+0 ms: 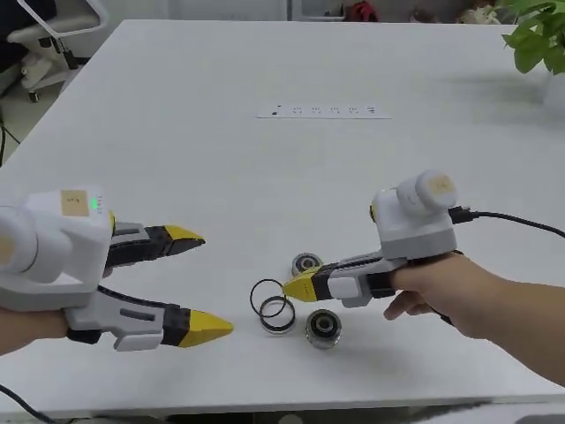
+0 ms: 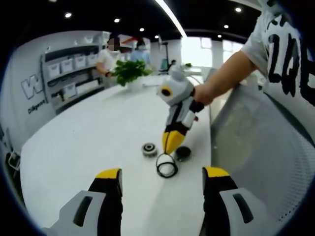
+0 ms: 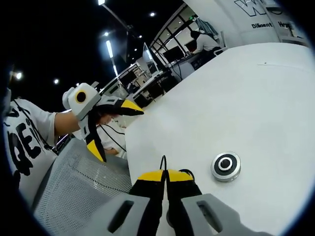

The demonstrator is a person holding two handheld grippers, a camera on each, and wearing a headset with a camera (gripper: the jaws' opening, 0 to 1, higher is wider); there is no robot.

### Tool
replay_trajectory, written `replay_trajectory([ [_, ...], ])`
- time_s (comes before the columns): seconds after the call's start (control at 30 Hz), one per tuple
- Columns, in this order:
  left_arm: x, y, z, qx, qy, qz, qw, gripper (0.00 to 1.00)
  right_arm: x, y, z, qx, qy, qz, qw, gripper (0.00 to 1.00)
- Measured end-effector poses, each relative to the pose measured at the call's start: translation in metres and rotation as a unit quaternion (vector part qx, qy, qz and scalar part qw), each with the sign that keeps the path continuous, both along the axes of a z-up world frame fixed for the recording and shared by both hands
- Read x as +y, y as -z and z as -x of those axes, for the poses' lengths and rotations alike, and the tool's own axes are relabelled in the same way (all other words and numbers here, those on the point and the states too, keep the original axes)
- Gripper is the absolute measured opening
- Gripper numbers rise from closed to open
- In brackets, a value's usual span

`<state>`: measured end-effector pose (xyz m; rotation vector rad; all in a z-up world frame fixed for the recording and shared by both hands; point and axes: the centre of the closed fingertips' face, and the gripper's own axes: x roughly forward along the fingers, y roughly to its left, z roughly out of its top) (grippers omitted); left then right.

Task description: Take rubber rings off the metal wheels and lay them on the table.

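My right gripper (image 1: 296,287) has its yellow-tipped jaws pressed together on a thin black rubber ring (image 1: 254,299), which sits at the jaw tips over the white table (image 1: 265,177) and overlaps a second black rubber ring (image 1: 277,329) lying on the near side. A round silver far metal wheel (image 1: 306,263) stands just beyond the jaws, and a near metal wheel (image 1: 323,327) lies just beside the second ring. My left gripper (image 1: 194,280) hovers well to the left of the rings, jaws spread apart, holding nothing.
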<state>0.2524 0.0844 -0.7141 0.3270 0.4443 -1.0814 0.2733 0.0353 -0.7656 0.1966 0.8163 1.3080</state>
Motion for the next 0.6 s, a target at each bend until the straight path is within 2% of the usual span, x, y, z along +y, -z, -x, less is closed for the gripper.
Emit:
replay_trajectory([
  [0.3,0.002,0.002,0.001,0.003,-0.003,0.000,1.0000,0.67,-0.003,0.013,-0.001,0.014,0.002,0.020,0.9997,0.00],
  [0.6,0.003,0.006,0.003,0.008,-0.005,-0.001,1.0000,0.66,-0.006,0.024,-0.003,0.017,0.003,0.032,0.9993,0.00],
])
